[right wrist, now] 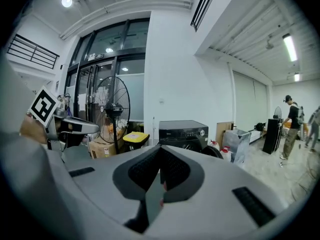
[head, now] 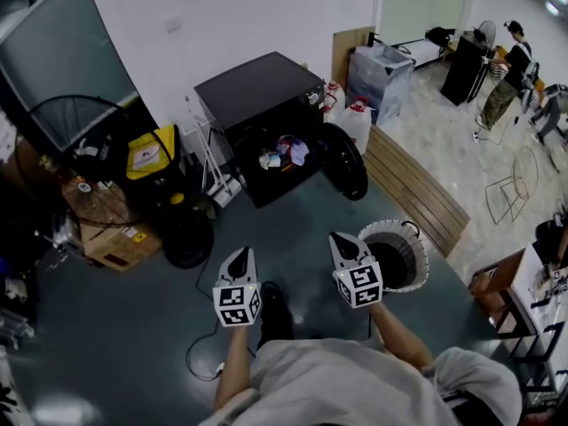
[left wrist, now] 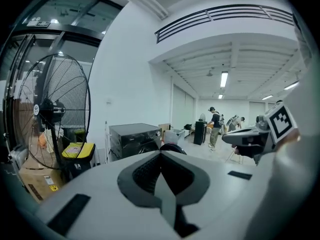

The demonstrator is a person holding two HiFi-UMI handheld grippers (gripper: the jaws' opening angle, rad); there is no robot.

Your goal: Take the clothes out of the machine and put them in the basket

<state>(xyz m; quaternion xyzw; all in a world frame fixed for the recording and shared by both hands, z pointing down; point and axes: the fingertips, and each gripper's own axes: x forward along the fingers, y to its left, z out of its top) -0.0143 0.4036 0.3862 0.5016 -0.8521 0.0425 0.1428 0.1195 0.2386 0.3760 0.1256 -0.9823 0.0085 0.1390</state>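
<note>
Both grippers are clamped shut with nothing in them: the left gripper and right gripper sit side by side at 6 o'clock in the head view. Each one's own view shows the jaws pressed together, left and right.

Clock directions are read from the grippers, with 12 pointing away from the person.

Room to move: the biggest thing is the dark floor, bare from the grippers up to the machine at 12. The black washing machine backs onto the white wall, and its round door is swung out toward 1 o'clock, cutting into that lane. A big standing fan fills 10 o'clock, with a yellow-lidded bin and a cardboard box crowding that side. A long wooden bench marks the edge from 1 to 3 o'clock, where the paler floor starts. A thin cable trails on the floor at 7.

Containers: the machine's open front holds the clothes, a jumbled pile of light and coloured pieces. The white-rimmed basket stands just beside the right gripper at 3 o'clock, and its inside only reads as dark.
</note>
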